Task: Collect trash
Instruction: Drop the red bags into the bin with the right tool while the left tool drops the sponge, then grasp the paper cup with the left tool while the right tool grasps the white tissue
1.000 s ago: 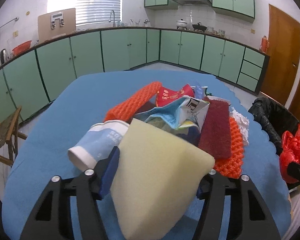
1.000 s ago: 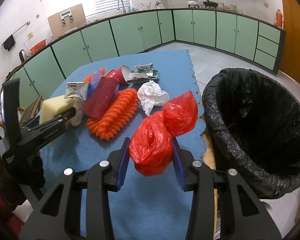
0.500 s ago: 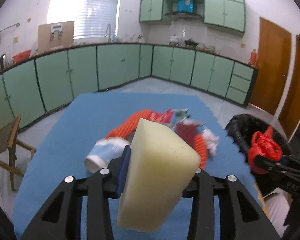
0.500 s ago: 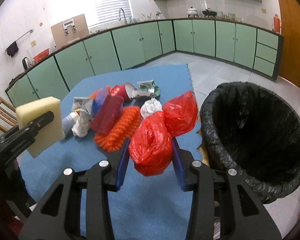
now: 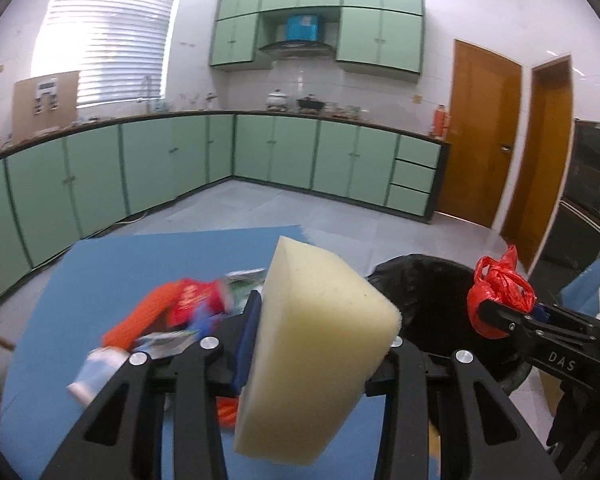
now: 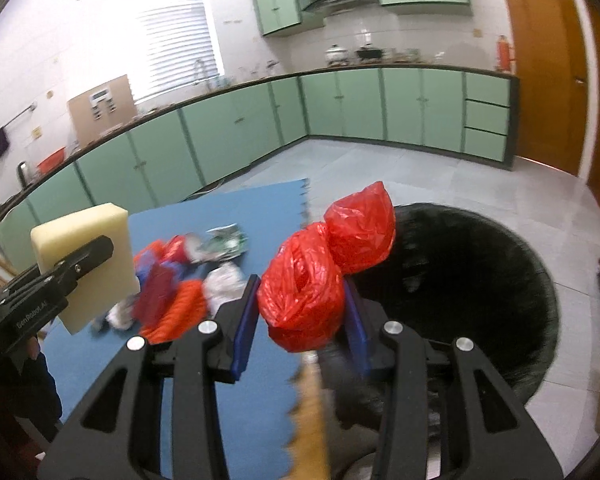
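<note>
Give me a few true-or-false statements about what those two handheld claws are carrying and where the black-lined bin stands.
1. The left gripper is shut on a pale yellow foam sponge block. True.
2. The right gripper holds a crumpled white paper ball. False: it holds a crumpled red plastic bag; the white paper lies on the blue table mat.
3. The round bin with a black liner stands beside the mat's edge. True.
4. The mat holds no more trash. False: an orange foam net and wrappers remain.
</note>
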The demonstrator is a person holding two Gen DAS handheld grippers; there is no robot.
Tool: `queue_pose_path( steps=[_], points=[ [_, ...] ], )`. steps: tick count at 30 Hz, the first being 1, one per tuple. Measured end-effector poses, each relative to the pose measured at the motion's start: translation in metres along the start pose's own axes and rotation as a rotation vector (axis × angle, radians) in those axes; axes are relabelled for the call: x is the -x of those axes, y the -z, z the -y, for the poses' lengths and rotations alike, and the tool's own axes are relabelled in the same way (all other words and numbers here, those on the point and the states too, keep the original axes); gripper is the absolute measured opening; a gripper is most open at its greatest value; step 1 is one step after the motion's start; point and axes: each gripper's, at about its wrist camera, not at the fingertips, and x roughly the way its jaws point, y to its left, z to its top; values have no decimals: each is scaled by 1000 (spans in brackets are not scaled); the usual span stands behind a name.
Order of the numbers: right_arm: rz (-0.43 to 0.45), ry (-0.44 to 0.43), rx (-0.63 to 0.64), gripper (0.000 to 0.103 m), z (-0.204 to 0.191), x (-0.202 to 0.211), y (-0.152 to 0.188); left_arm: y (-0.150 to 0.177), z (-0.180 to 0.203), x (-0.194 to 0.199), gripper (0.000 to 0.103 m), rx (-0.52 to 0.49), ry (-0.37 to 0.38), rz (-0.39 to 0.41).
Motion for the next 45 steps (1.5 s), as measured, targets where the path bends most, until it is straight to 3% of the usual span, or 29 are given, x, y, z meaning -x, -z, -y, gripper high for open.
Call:
queue_pose_path(
  steps=[8,15,19,20,22,24,27,30,34,37,45],
  points=[
    [13,121,-73,38,81,-5,-9,-16,73,-63,40,-42,118,-36],
    [-24,207,-124,39,148,-24,-2,-18,127,-119,40,-79,164,-79],
    [-31,228,-125,43,168,-35,2,-14,148,-136,40,-100,185,-86],
    [-32,228,-127,50,171,-37,3,-14,153,-140,41,-104,196,-88],
    [-25,239,-129,61,177,-41,7,-13,163,-148,46,-103,215,-92],
    [-28,248,-138,64,180,-45,9,-12,169,-150,70,-99,231,-93],
    [-31,263,-158,77,186,-45,12,-13,171,-146,74,-108,243,-90],
    [-15,294,-166,89,182,-38,17,-15,163,-138,74,-104,235,-86],
    [-1,304,-144,91,165,-26,19,-23,132,-122,76,-71,198,-75],
    [21,266,-144,92,141,-17,20,-23,99,-94,78,-67,147,-44],
    [48,137,-79,92,44,-23,21,0,-22,-24,79,-44,-111,-12]
  ],
)
